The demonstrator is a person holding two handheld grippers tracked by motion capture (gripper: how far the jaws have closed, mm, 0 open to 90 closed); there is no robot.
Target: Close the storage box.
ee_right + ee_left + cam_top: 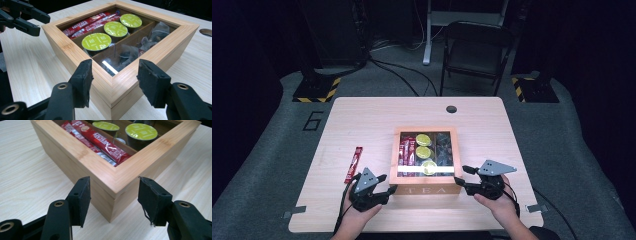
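A bamboo tea box point(425, 190) marked TEA sits at the table's front centre with its glass-paned lid down. Through the pane I see red Nescafe sticks point(406, 150) on the left, three green-topped capsules point(423, 151) in the middle and dark tea bags point(443, 147) on the right. My left gripper point(388, 183) is open, its jaws either side of the box's front left corner point(113, 187). My right gripper point(460, 175) is open too and straddles the front right corner point(113, 82). Neither pair of pads touches the wood.
One loose red stick point(353, 164) lies on the table left of the box. A round cable hole point(451, 109) is near the table's far edge. Beyond the table stand a folding chair point(477, 47) and stands with yellow-black striped bases point(316, 90).
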